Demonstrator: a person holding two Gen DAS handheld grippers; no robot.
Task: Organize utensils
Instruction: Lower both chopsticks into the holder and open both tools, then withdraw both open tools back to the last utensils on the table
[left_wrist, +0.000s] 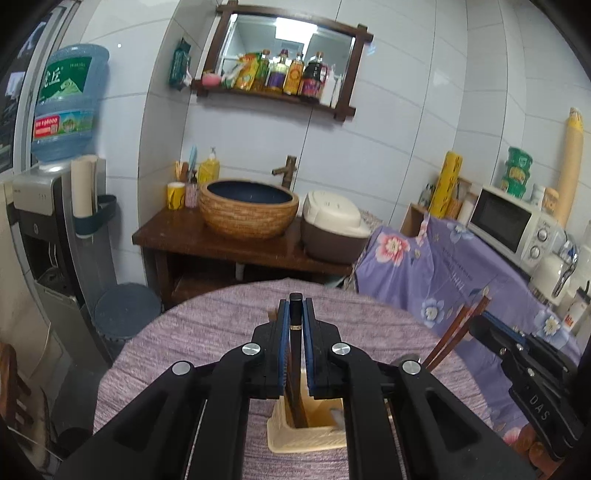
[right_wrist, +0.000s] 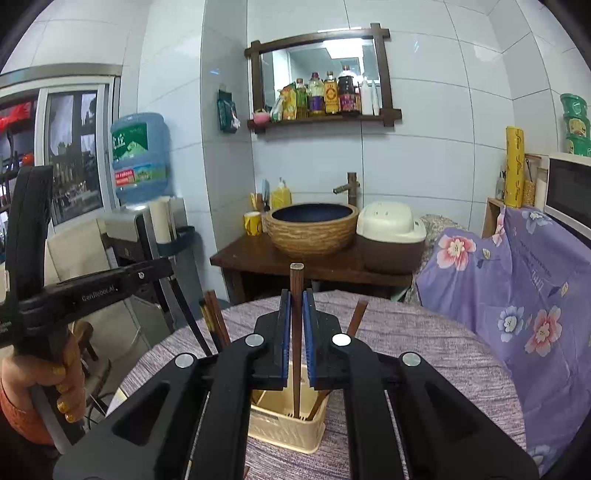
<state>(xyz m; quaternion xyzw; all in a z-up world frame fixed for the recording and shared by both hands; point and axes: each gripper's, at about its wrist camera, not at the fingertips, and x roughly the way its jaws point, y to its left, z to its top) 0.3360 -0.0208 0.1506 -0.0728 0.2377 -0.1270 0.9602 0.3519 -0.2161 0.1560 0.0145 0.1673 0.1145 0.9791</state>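
Two grippers are clenching chopsticks over our cream slotted holder (right_wrist: 284, 428) on the purple-clothed counter (left_wrist: 207, 332): left gripper (left_wrist: 295, 314) jaws gripping a black chopstick (left_wrist: 295, 325), right gripper (right_wrist: 296, 306) jaws gripping a brown chopstick (right_wrist: 296, 295), both ends dipping into the holder beside other chopsticks (right_wrist: 317, 406).

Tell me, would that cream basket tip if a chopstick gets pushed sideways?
Probably. The cream basket looks like thin, light plastic, standing tall on soft cloth. The long brown chopstick in the right gripper would act as a lever; it looks stiff.
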